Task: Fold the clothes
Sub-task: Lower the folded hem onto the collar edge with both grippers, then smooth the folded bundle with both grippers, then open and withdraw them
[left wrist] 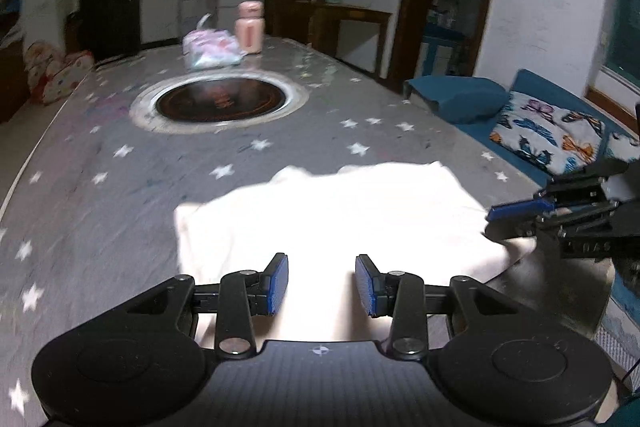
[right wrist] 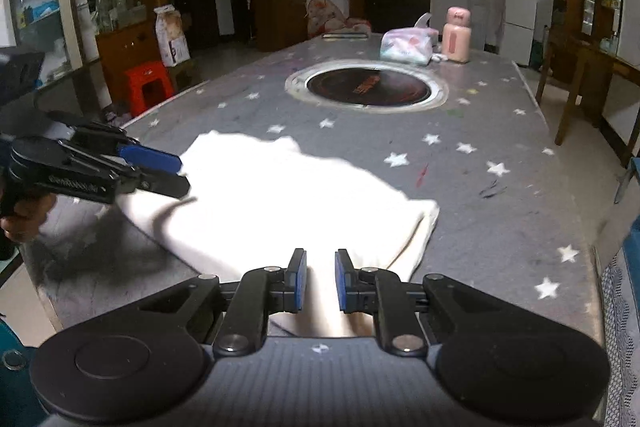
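A white garment (left wrist: 332, 215) lies folded in a rough rectangle on the grey star-patterned table (left wrist: 100, 195); it also shows in the right wrist view (right wrist: 276, 203). My left gripper (left wrist: 321, 285) is open and empty, just above the garment's near edge; it shows at the left of the right wrist view (right wrist: 168, 169). My right gripper (right wrist: 321, 281) is open with a narrow gap, empty, over the garment's near edge; it shows at the right of the left wrist view (left wrist: 516, 217), beside the garment's right edge.
A round black hotplate (right wrist: 366, 87) is set in the table's middle. A pink bottle (right wrist: 456, 35) and a pastel bag (right wrist: 408, 45) stand at the far end. A blue sofa with butterfly cushions (left wrist: 548, 131) lies right of the table. A red stool (right wrist: 146, 85) stands left.
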`<state>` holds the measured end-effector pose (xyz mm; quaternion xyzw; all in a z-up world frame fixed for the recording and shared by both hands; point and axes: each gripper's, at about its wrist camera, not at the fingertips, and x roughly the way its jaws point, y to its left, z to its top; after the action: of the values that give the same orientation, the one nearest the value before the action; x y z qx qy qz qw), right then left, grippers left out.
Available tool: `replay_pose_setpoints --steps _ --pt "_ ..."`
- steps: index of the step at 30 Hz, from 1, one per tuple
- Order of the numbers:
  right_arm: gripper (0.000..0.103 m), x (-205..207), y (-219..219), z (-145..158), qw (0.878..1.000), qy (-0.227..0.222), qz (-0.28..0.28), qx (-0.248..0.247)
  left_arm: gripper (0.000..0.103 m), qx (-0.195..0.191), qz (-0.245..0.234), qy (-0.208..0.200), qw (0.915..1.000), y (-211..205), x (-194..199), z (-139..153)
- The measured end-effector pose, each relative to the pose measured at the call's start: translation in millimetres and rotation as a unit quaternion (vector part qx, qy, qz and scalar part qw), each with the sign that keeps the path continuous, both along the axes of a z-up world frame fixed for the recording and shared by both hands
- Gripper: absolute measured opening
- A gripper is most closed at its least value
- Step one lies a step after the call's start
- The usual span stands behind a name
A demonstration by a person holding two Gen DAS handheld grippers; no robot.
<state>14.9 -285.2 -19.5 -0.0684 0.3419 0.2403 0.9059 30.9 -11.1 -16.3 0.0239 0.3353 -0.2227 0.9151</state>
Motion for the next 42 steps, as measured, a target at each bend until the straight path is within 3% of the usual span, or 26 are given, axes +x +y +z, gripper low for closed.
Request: replay_pose_setpoints --steps 4,13,18,22,27,34,42 --pt "0.013 3.8 0.5 -12.4 1.0 0.015 -0.004 -0.008 0.04 -0.002 0.02 0.014 0.9997 14.1 -2.2 -8.2" --pt "0.013 10.9 3.0 1.8 1.0 0.006 0.008 0.0 0.04 -0.029 0.036 0.016 0.9988 25.6 5.1 -1.3" --pt "0.013 25.7 9.3 -7.8 1.0 0.017 0.011 0.003 0.04 -0.018 0.047 0.037 0.9981 26.5 20.6 -12.9" --pt "0.013 28.5 7.1 -12.9 0.999 0.03 0.01 0.003 0.04 -0.023 0.044 0.038 0.998 30.1 25.1 -7.4" --pt "0.014 35.4 7.6 -4.3 1.0 0.016 0.013 0.006 0.04 -0.027 0.038 0.027 0.9986 22.3 40.1 0.1" --pt "0.014 52.9 6.5 -16.9 0.999 0.035 0.004 0.007 0.042 -0.011 0.04 0.044 0.9982 20.1 64.8 -12.7" --pt "0.015 77.7 10.6 -0.5 1.0 0.019 0.013 0.011 0.04 -0.012 0.019 0.029 0.9993 4.5 82.8 0.2"
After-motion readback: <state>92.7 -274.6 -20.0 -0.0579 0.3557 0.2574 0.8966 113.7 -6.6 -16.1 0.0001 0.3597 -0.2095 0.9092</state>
